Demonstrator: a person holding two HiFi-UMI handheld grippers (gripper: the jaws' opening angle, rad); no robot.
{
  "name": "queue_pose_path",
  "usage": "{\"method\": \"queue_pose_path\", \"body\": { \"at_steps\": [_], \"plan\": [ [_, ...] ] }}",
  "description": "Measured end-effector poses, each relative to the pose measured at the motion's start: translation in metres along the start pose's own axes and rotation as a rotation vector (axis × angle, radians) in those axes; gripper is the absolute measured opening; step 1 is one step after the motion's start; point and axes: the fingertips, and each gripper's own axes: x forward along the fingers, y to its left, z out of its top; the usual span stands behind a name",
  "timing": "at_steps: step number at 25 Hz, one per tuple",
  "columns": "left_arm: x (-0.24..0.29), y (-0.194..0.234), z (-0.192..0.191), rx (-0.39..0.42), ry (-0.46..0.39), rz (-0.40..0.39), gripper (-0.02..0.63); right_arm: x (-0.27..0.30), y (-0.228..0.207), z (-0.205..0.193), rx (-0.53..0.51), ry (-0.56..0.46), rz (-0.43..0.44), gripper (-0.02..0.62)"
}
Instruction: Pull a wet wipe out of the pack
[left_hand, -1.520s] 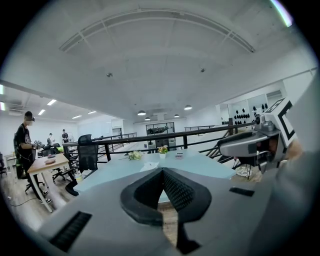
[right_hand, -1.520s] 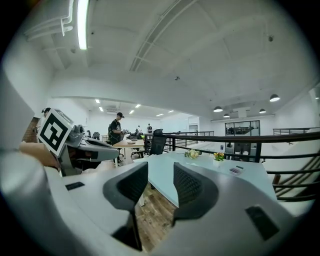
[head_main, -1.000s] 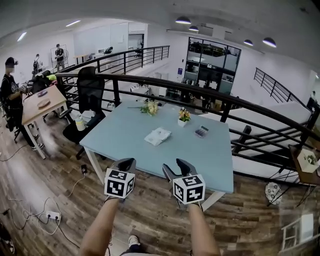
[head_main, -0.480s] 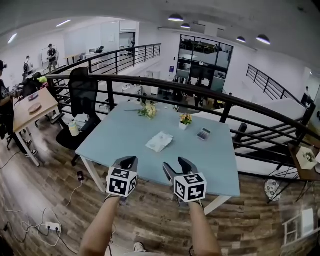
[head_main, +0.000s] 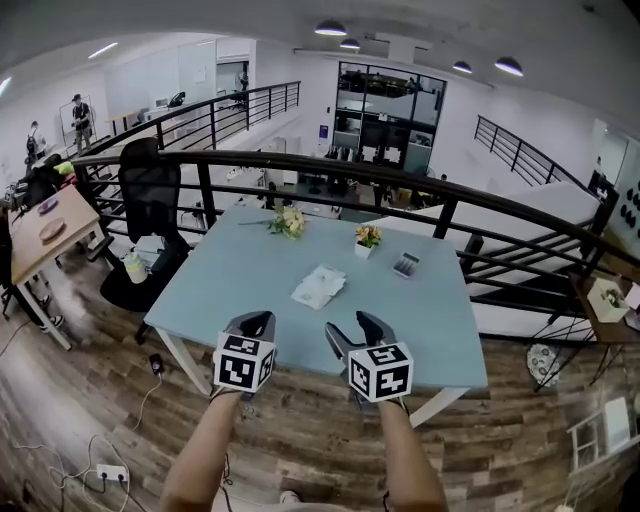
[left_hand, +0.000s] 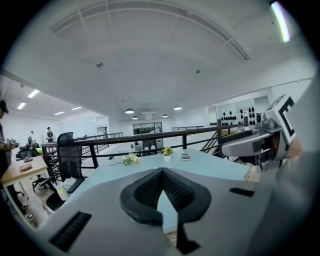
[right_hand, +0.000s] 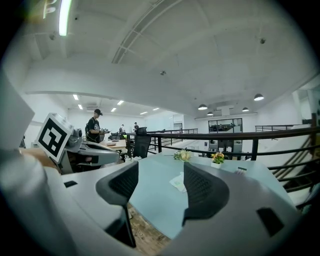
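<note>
The wet wipe pack (head_main: 318, 286), white and flat, lies in the middle of the light blue table (head_main: 230, 285). Both grippers hover over the table's near edge, well short of the pack. My left gripper (head_main: 252, 324) is shut, its pads meeting at the tips (left_hand: 161, 170) with nothing in them. My right gripper (head_main: 356, 330) stands open and empty. Far ahead, between its fingers in the right gripper view, is the pack (right_hand: 178, 182). My left gripper's own jaws hide the pack in its view.
On the table's far side lie a flower bunch (head_main: 290, 222), a small flower pot (head_main: 368, 238) and a dark calculator-like thing (head_main: 405, 265). A black railing (head_main: 440, 195) runs behind the table. A black office chair (head_main: 148, 190) and a wooden desk (head_main: 45, 228) stand at the left.
Both grippers have moved forward from above the wooden floor to the table's near edge. The table and the pack now look closer. The right jaws stand slightly wider.
</note>
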Motion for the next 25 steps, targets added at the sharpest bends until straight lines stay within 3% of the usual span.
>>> {"method": "queue_pose_path", "body": {
  "at_steps": [14,25],
  "plan": [
    [0.011,0.021,0.001,0.012,-0.004,-0.039,-0.011,0.018,0.01,0.003,-0.011,0.008,-0.047,0.265],
    [0.025,0.03,0.002,0.011,-0.009,-0.026,-0.011,0.033,0.002,0.004,-0.004,-0.01,-0.049,0.265]
  ]
}}
